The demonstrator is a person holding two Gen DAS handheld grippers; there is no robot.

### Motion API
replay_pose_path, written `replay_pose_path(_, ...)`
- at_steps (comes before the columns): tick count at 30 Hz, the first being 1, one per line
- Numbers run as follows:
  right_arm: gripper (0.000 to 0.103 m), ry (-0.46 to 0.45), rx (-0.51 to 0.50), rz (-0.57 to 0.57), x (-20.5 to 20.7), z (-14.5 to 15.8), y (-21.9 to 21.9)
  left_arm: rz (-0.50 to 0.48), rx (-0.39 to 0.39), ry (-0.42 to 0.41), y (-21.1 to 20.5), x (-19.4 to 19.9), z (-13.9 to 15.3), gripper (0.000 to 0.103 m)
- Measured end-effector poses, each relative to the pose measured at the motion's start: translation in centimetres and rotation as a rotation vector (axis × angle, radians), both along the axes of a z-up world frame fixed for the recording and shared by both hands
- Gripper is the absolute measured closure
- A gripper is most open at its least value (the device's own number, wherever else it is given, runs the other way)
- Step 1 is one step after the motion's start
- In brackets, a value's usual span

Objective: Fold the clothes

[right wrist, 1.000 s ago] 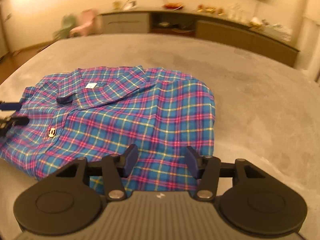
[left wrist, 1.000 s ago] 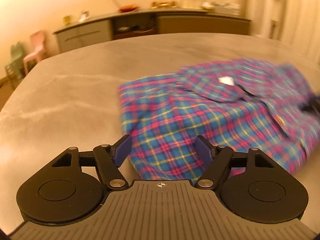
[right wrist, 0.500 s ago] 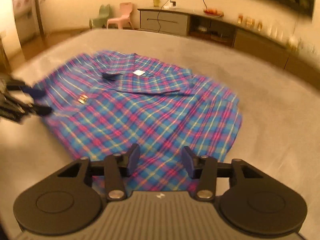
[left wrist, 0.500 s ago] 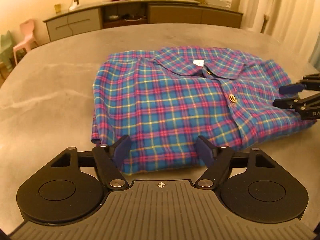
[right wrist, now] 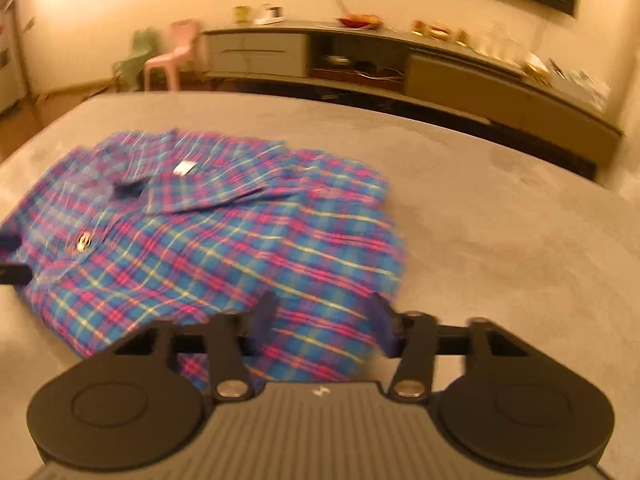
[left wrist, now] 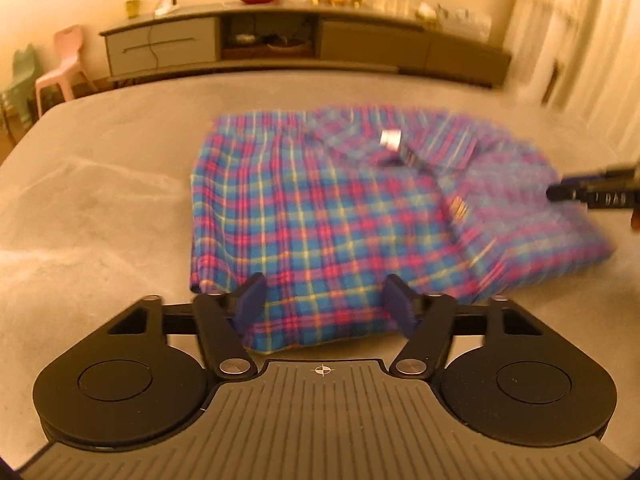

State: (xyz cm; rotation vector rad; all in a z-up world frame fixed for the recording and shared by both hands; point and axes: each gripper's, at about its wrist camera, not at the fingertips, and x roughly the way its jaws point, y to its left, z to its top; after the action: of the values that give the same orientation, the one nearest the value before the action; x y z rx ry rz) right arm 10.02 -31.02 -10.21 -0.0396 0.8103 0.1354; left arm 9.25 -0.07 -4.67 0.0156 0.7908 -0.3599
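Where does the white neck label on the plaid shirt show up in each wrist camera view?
Left wrist: white neck label sits upper centre-right, at the shirt's far edge.
Right wrist: white neck label sits upper left of centre, beside the collar.
Shared landmark: pink chair against the far wall.

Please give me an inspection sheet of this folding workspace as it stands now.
Surface: grey table, bare around the shirt.
Job's things: plaid shirt lies folded, collar up, white label showing.
Clutter: nothing seen on the table.
Grippers: left tongs open at the shirt's near edge; right tongs open, likewise holding nothing.
Cables: cord hanging down the sideboard front.
Surroundings: sideboard with dishes, pink chair.
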Motion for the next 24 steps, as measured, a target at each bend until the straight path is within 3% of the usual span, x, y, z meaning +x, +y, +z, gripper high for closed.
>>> replay_pose_path(3, 0.053, -0.07, 0.026, 0.083, -1.9, 2.2, 2.6, 0.003, -0.032, -0.08, 0.1, -0.4, 1.9, 0.036)
replay_pose_path(5, 0.053, -0.039, 0.009, 0.184, -2.7, 1.8, 5.2, 0.02, -0.003, -0.048, 0.1, 0.6, 1.2, 0.038)
replay_pose_path(7, 0.053, 0.023, -0.046, 0.217, -2.9, -0.1, 6.7, 0.07, 0.047, 0.056, 0.6, 2.0, -1.1, 0.042)
replay_pose_path(8, 0.05, 0.046, -0.051, 0.196, -2.7, -1.1, 6.5, 0.074, 0.053, 0.04, 0.9, 2.1, -1.6, 0.041)
replay_pose_path(9, 0.036, 0.059, -0.025, 0.172, -2.5, -1.4, 5.7, 0.059, 0.083, 0.034, 0.8, 1.9, -1.6, 0.04)
replay_pose_path(10, 0.035, 0.071, 0.009, 0.149, -2.3, -1.5, 4.6, 0.06, 0.082, 0.039, 1.0, 1.8, -1.6, 0.04)
replay_pose_path(12, 0.036, 0.086, 0.049, 0.101, -2.2, -1.6, 2.7, 0.061, 0.08, 0.044, 1.2, 1.3, -1.5, 0.04)
replay_pose_path(18, 0.042, 0.081, -0.009, -0.034, -4.4, -0.6, 1.0, 0.092, 0.095, 0.077, 1.3, 0.2, -0.7, 0.039)
replay_pose_path(24, 0.04, 0.015, -0.018, -0.049, -6.9, 1.4, 2.7, 0.043, 0.096, 0.031, -0.9, -1.8, 2.5, 0.026)
